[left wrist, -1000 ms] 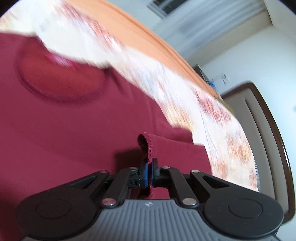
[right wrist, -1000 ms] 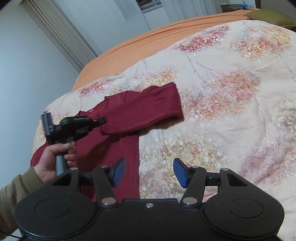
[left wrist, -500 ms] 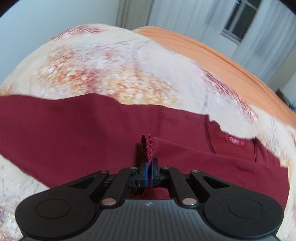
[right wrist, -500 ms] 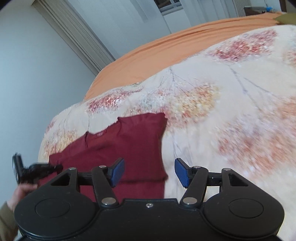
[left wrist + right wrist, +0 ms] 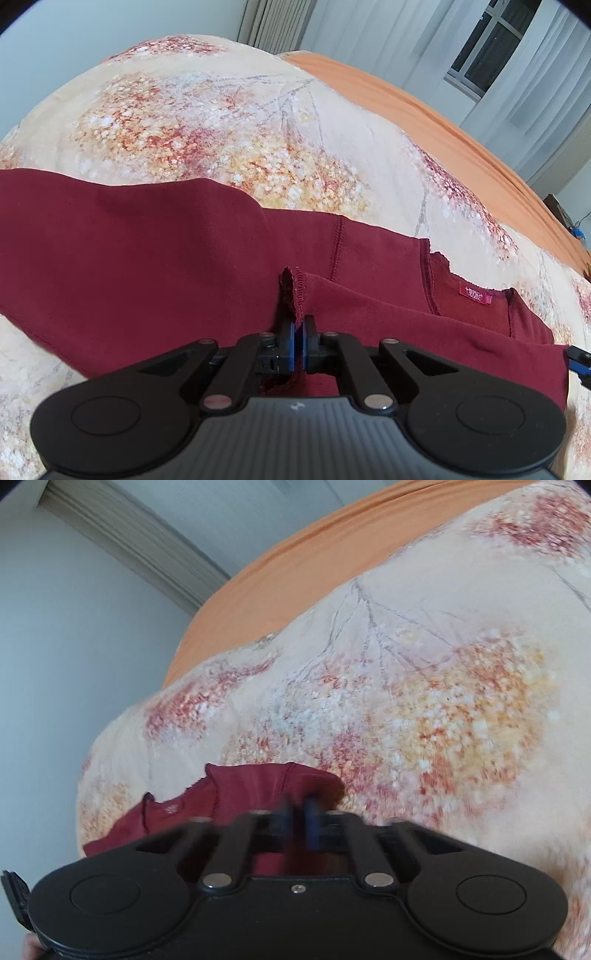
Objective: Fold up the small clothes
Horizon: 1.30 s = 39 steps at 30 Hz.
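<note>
A maroon long-sleeved top (image 5: 166, 251) lies spread across a floral bedspread (image 5: 229, 122) on a bed, an orange sheet (image 5: 424, 110) beyond it. The left tongs (image 5: 298, 332) are pressed together, pinching a stitched cuff edge of the top. The right tongs (image 5: 297, 814) are nearly together at the top's shoulder edge; the blur hides whether they grip cloth.

This was a home bedroom. A cream floral-print quilt (image 5: 229, 122) covered an orange bedsheet (image 5: 443, 125), beside white window curtains (image 5: 524, 85).
</note>
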### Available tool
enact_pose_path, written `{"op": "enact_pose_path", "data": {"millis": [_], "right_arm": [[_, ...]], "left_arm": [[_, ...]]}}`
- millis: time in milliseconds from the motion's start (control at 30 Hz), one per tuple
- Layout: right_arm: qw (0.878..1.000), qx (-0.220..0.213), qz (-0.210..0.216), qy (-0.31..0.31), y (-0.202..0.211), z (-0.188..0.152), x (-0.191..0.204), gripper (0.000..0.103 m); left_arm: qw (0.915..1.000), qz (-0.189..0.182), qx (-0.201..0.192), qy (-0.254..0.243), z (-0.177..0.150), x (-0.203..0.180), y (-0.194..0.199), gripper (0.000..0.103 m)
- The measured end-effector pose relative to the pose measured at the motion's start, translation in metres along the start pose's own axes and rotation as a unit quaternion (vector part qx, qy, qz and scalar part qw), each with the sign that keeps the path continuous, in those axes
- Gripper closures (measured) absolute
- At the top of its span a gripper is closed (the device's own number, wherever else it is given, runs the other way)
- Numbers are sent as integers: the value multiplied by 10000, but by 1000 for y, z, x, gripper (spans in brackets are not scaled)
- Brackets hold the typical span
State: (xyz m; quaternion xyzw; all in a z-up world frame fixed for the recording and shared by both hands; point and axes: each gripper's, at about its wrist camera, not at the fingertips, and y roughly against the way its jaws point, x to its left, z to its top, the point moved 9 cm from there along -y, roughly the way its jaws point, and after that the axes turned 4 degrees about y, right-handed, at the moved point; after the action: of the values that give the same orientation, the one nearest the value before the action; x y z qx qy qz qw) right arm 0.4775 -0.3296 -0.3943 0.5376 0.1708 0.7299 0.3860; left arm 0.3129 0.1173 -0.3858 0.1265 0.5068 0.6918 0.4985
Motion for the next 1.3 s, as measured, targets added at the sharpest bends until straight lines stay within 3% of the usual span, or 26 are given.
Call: {"op": "enact_pose_path", "data": {"millis": [133, 233, 300, 400, 633, 667, 700, 833, 933, 1167, 1300], "right_arm": [[9989, -452, -148, -6, 10, 39, -4, 100], [9972, 88, -625, 410, -7, 32, -9, 97], [9971, 118, -729, 199, -2, 25, -18, 80], [9992, -185, -326, -133, 28, 14, -17, 68], [9978, 633, 197, 37, 34, -74, -6, 69], [9972, 713, 239, 44, 32, -79, -4, 75], [9969, 761, 166, 44, 31, -82, -5, 95], [9974, 566, 39, -446, 42, -71, -11, 98], [9965, 807, -132, -168, 38, -77, -9, 97], [9980, 526, -350, -11, 50, -76, 1, 70], [9977, 419, -474, 261, 66, -84, 14, 66]], "left_arm": [[9998, -116, 15, -130, 6, -10, -2, 100], [9991, -86, -58, -412, 14, -24, -9, 100], [9991, 23, 16, -412, 15, -26, -21, 100], [9995, 58, 82, -315, 15, -22, -28, 100], [9997, -21, 125, -199, 16, -17, -34, 99], [9997, -17, 132, -194, 16, -17, -35, 99], [9997, -17, 128, -208, 17, -18, -35, 99], [9997, 75, -35, -208, 23, -18, -29, 98], [9996, 160, 19, -247, 25, -16, -33, 98], [9996, 71, 43, -251, 23, -17, -24, 94], [9992, 63, 191, -356, 14, -16, -12, 94]]}}
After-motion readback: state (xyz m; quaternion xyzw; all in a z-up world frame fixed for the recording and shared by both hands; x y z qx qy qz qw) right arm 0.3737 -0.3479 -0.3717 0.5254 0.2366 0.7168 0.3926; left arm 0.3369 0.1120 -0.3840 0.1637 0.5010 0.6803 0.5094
